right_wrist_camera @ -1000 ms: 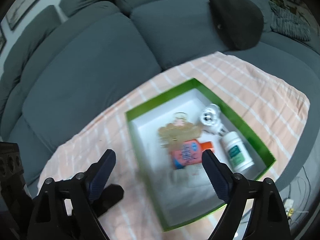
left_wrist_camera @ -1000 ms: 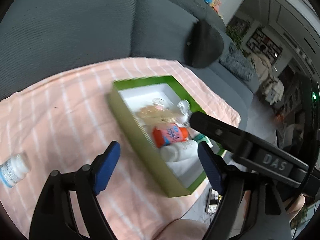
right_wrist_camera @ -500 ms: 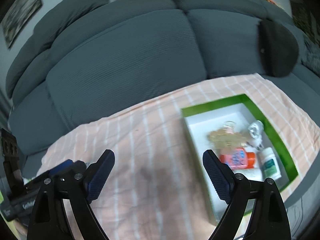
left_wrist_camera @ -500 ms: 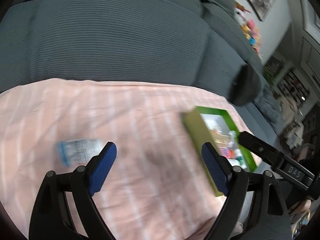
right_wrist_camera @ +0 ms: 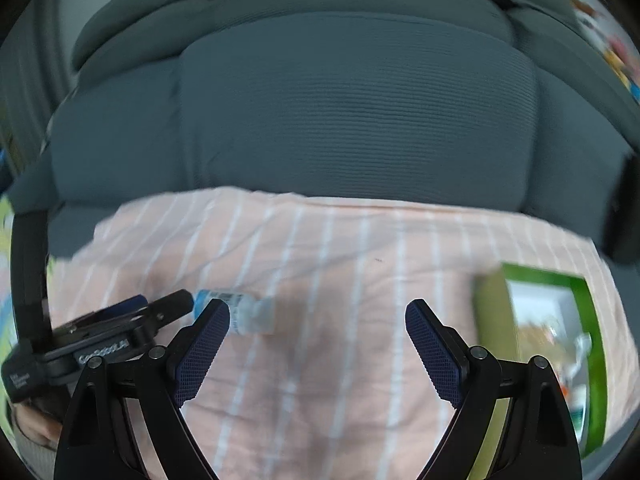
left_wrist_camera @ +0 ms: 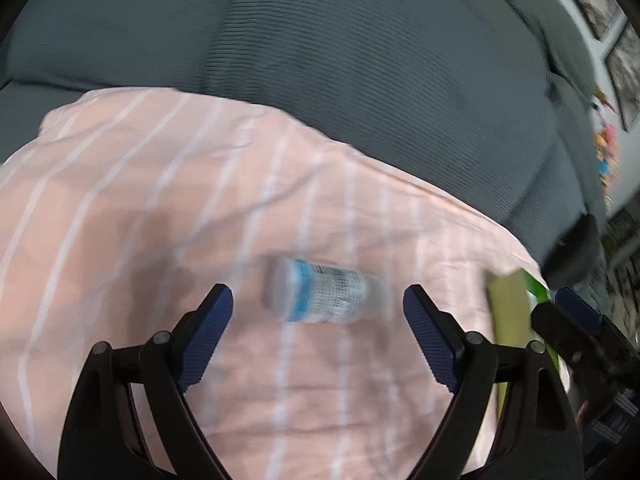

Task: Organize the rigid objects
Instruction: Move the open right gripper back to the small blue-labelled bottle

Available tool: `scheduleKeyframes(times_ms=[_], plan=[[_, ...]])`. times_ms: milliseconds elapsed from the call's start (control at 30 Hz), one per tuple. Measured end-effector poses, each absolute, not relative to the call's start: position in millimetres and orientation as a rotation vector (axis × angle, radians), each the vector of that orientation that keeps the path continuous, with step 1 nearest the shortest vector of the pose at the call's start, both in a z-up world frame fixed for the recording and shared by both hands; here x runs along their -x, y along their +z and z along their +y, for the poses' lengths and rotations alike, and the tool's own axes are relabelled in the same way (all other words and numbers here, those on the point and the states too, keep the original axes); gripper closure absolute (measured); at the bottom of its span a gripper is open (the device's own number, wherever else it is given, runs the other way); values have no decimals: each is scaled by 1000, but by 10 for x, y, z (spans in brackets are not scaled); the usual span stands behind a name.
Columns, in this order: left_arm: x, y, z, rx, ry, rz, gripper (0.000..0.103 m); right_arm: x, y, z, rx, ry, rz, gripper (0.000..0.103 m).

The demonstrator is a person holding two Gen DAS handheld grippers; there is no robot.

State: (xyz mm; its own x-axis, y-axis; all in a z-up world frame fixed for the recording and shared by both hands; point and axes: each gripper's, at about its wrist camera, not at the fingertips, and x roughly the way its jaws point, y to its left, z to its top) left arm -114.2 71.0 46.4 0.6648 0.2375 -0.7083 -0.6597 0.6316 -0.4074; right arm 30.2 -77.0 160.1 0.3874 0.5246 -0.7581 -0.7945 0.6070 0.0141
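Observation:
A small clear bottle with a blue-banded label lies on its side on the pink striped cloth. My left gripper is open, its blue pads either side of the bottle and a little short of it, not touching. The bottle also shows in the right wrist view, at the left, beside the left gripper's body. My right gripper is open and empty over bare cloth. The green box with white lining holds several small items, blurred, at the right.
The cloth lies over a grey sofa seat, with the sofa back cushions rising behind it. A dark round cushion sits at the far right. The green box edge shows at the right of the left wrist view.
Both grippers have swung left, away from the green box. The bottle has come from the left edge of the left wrist view to between its open pads.

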Motion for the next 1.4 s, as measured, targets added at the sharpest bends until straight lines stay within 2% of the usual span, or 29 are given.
scheduleKeyframes(times_ms=[267,333,433,867,1000,1400], plan=[[1389,358,976,816,689,639,16,-245,1151,-102,615,994,829,14],[1437,339,1022,838,713,637,16,-233,1057,26,664,1017,843,26],[1468,316,1068,870,740,641,16,-216,878,218,747,1058,896,35],[1476,259,1115,918,752,652,16,-64,501,626,889,1247,941,35],[1477,258,1116,913,761,656,17,6,437,656,930,1234,901,36],[1557,232,1169,964,777,632,17,-122,374,712,835,1180,968,41]])
